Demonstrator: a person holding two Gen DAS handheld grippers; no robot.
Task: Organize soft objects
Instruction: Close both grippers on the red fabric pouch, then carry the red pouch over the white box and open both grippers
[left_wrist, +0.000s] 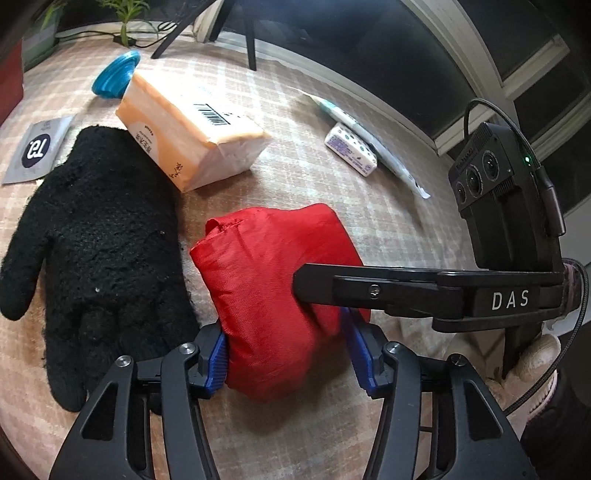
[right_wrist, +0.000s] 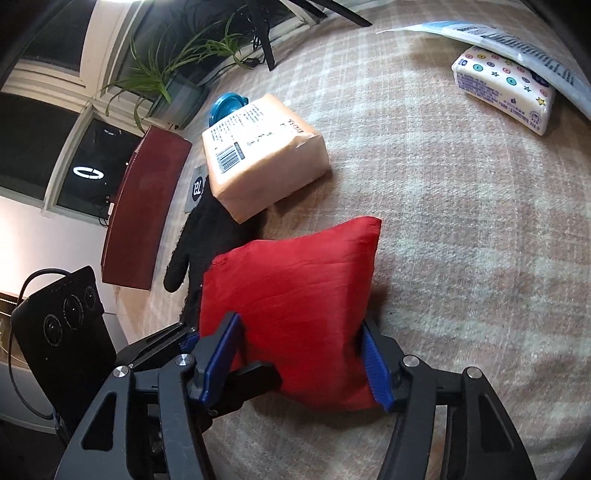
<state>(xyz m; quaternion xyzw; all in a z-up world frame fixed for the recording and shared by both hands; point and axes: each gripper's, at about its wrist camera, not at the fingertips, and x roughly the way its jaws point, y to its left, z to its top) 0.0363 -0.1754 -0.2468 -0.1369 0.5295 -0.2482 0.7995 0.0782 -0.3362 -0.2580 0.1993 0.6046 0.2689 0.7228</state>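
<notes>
A stuffed red fabric pouch (left_wrist: 273, 280) lies on the plaid cloth, also in the right wrist view (right_wrist: 295, 291). My left gripper (left_wrist: 290, 350) has its blue pads pressed on both sides of the pouch's near end. My right gripper (right_wrist: 301, 360) is shut on the same pouch from the other side; its finger crosses the left wrist view (left_wrist: 351, 288). A black knit glove (left_wrist: 96, 240) lies flat left of the pouch, also in the right wrist view (right_wrist: 218, 236). An orange tissue pack (left_wrist: 192, 129) rests partly on the glove's cuff, also in the right wrist view (right_wrist: 262, 158).
A small patterned tissue pack (left_wrist: 351, 149) and a long white-blue packet (left_wrist: 369, 136) lie at the far right. A blue ribbed object (left_wrist: 116, 75) and a grey sachet (left_wrist: 35, 147) sit at the far left. A dark red box (right_wrist: 144, 210) and potted plants (right_wrist: 166, 70) border the cloth.
</notes>
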